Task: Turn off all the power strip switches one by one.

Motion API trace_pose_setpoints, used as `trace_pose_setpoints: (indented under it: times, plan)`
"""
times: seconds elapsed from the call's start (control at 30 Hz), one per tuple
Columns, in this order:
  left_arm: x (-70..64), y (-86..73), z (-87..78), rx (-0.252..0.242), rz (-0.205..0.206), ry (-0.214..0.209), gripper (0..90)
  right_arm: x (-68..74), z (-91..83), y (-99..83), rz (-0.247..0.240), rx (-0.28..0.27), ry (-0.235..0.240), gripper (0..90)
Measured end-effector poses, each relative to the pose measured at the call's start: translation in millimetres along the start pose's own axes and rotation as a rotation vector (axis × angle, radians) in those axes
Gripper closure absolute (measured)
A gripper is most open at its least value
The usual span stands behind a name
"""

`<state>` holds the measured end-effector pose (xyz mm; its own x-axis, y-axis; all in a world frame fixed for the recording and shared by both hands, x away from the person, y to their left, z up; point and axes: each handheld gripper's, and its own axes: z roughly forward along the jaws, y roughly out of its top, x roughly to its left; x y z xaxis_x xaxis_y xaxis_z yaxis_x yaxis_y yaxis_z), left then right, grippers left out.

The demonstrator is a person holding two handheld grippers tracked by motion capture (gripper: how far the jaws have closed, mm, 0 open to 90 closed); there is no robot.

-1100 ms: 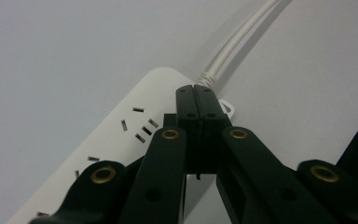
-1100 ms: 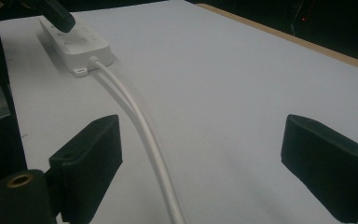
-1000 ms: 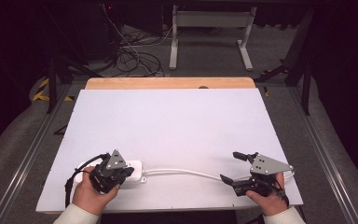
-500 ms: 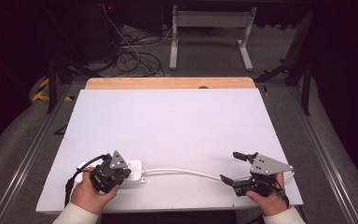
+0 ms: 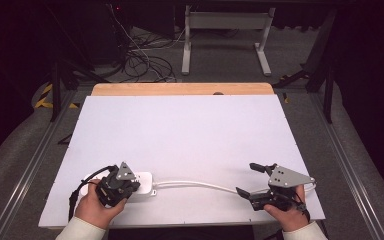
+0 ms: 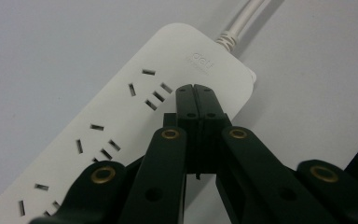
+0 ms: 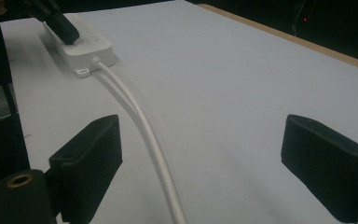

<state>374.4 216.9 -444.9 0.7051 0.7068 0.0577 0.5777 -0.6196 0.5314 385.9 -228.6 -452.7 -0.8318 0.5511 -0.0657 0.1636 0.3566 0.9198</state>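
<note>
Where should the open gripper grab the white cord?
Probably the straight stretch of the white cord running between the open jaws of the right hand-held gripper. Come down from above, jaws either side: it's thin, round and lies flat on the table.

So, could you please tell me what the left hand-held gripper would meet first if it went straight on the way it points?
Probably the white plastic power strip: the left hand-held gripper, jaws shut, points down at its socket face, seemingly almost touching.
</note>
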Motion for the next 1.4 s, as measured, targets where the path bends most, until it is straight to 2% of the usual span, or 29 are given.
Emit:
trace_pose_setpoints:
  times: [0.17, 0.3, 0.53, 0.6, 0.63, 0.67, 0.7, 0.73, 0.77, 0.83, 1.1, 1.13, 1.17, 1.3, 1.33, 1.4]
  plan:
    - [0.4, -2.5, 0.4, -0.022, -0.011, 0.000, 90.0, 0.1, 0.5, -0.1, -0.001, 0.002, 0.000, 12.6]
    - [-2.4, -1.0, 0.4, -0.009, -0.004, 0.021, 90.0, 0.5, 0.5, 0.0, -0.001, 0.002, 0.000, 12.7]
    - [-2.9, -1.0, 1.5, -0.008, -0.011, 0.018, 90.0, 0.8, 0.7, 0.2, -0.004, 0.004, 0.001, 12.6]
    - [-1.4, -3.8, 1.6, -0.041, -0.009, 0.003, 90.0, 0.7, 0.6, 0.2, -0.005, 0.004, 0.000, 12.7]
    - [2.1, -3.8, -0.3, -0.069, -0.048, -0.044, 90.0, 0.6, 0.6, 0.2, -0.005, 0.004, 0.000, 12.6]
    - [3.3, -2.5, -1.4, -0.079, -0.067, -0.047, 90.0, 0.7, 1.4, -0.1, 0.000, 0.005, 0.000, 12.6]
    - [2.1, -1.5, -7.0, -0.117, -0.046, -0.021, 90.0, 0.7, 1.4, -0.1, 0.000, 0.005, 0.000, 12.6]
    - [1.4, 0.0, -13.5, -0.137, -0.034, -0.012, 90.0, 0.7, 2.2, -0.2, -0.006, 0.008, 0.002, 12.6]
    - [1.0, 0.7, -19.4, -0.164, -0.036, -0.011, 90.0, 0.7, 2.2, -0.2, -0.006, 0.008, 0.002, 12.6]
    - [0.3, 0.2, -26.6, -0.201, -0.033, 0.016, 90.0, 0.1, 1.7, -0.2, -0.002, 0.008, -0.003, 12.6]
    - [-3.6, -0.3, -29.5, -0.234, -0.003, 0.021, 90.0, 0.2, 1.2, -0.4, -0.003, 0.007, -0.003, 12.6]
    - [-3.1, -0.3, -29.9, -0.248, -0.006, 0.019, 88.2, 0.0, 1.3, -0.4, -0.006, 0.005, -0.003, 12.6]
    - [-1.6, -0.2, -30.7, -0.261, -0.010, 0.020, 71.7, -0.1, 1.2, -0.4, -0.006, 0.005, -0.003, 12.6]
    - [5.7, -4.1, -39.7, -0.341, -0.016, 0.014, 55.4, -0.3, 0.5, -0.3, -0.006, 0.002, -0.006, 12.5]
    - [8.3, -5.9, -43.3, -0.369, -0.015, 0.015, 49.1, -0.3, -0.2, -0.2, -0.002, -0.003, -0.007, 12.4]
    - [12.6, -10.1, -50.0, -0.424, -0.019, 0.024, 45.8, -0.5, -0.5, -0.2, -0.003, -0.004, -0.008, 12.3]
